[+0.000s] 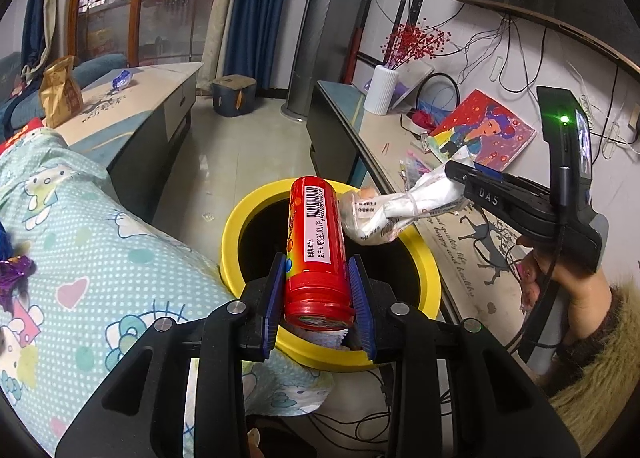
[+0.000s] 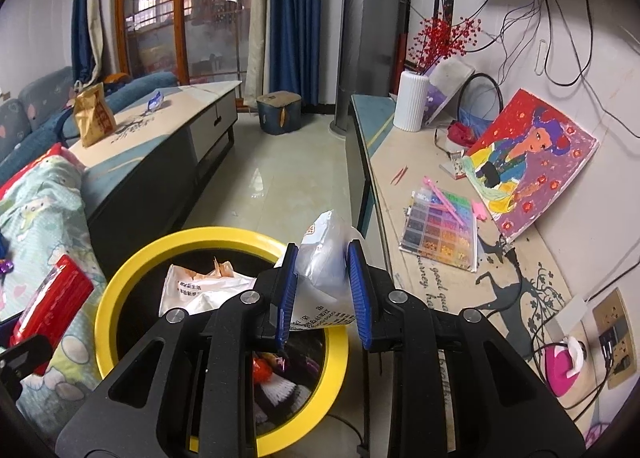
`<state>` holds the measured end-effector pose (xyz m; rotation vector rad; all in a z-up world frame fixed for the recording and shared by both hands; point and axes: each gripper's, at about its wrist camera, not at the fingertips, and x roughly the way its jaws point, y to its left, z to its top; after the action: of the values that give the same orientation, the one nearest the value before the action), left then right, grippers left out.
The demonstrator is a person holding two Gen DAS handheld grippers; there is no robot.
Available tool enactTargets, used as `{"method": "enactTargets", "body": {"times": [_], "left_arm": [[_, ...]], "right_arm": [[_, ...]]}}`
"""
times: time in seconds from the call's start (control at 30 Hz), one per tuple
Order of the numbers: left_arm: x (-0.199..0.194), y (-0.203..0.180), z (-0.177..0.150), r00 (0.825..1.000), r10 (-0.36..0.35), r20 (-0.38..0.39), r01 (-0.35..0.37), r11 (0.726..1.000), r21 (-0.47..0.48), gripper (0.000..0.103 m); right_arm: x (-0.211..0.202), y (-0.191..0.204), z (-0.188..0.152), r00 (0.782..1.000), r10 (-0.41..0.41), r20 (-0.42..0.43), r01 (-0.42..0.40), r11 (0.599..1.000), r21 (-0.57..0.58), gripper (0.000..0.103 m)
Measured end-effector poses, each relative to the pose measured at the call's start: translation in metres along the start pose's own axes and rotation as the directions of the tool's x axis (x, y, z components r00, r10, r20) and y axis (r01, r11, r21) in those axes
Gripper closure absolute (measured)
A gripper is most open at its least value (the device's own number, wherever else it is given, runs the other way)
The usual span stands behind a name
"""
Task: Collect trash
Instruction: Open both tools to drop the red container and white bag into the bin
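Observation:
My left gripper [image 1: 319,290] is shut on a red plastic candy tube [image 1: 316,250] with a barcode label, held over the yellow-rimmed bin [image 1: 230,242]. My right gripper [image 2: 322,286] is shut on a crumpled white plastic wrapper [image 2: 326,258], above the right side of the same bin [image 2: 120,278]. From the left wrist view the right gripper [image 1: 452,174] comes in from the right, its wrapper [image 1: 400,206] hanging over the bin's far rim. From the right wrist view the red tube [image 2: 56,298] shows at the left edge. Several wrappers [image 2: 200,290] lie inside the bin.
A low table [image 2: 160,118] with a brown paper bag [image 2: 94,114] stands far left. A TV console [image 2: 420,186] at the right carries a white vase [image 2: 412,102], a bead box [image 2: 440,230] and a painting [image 2: 532,162]. Patterned fabric [image 1: 80,238] lies left of the bin.

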<state>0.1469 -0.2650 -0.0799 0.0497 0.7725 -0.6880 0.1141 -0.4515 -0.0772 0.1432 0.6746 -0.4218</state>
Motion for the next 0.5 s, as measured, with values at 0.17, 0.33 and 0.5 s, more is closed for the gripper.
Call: {"method": "enactTargets", "body": {"times": [0.17, 0.33, 0.5], "left_arm": [[0.015, 0.002, 0.007, 1.0, 0.002, -0.007, -0.002, 1.0, -0.016, 0.041], [0.006, 0.018, 0.006, 1.0, 0.022, 0.013, -0.021, 0.998, -0.066, 0.013], [-0.018, 0.031, 0.003, 0.996, 0.083, 0.041, -0.078, 0.992, -0.098, 0.007]], "right_arm": [[0.003, 0.002, -0.002, 0.999, 0.045, -0.022, -0.045, 0.999, 0.024, 0.056], [0.001, 0.007, -0.001, 0.997, 0.067, -0.024, -0.066, 0.997, 0.035, 0.048], [-0.005, 0.018, 0.0, 0.993, 0.113, -0.02, -0.112, 0.993, 0.037, 0.047]]}}
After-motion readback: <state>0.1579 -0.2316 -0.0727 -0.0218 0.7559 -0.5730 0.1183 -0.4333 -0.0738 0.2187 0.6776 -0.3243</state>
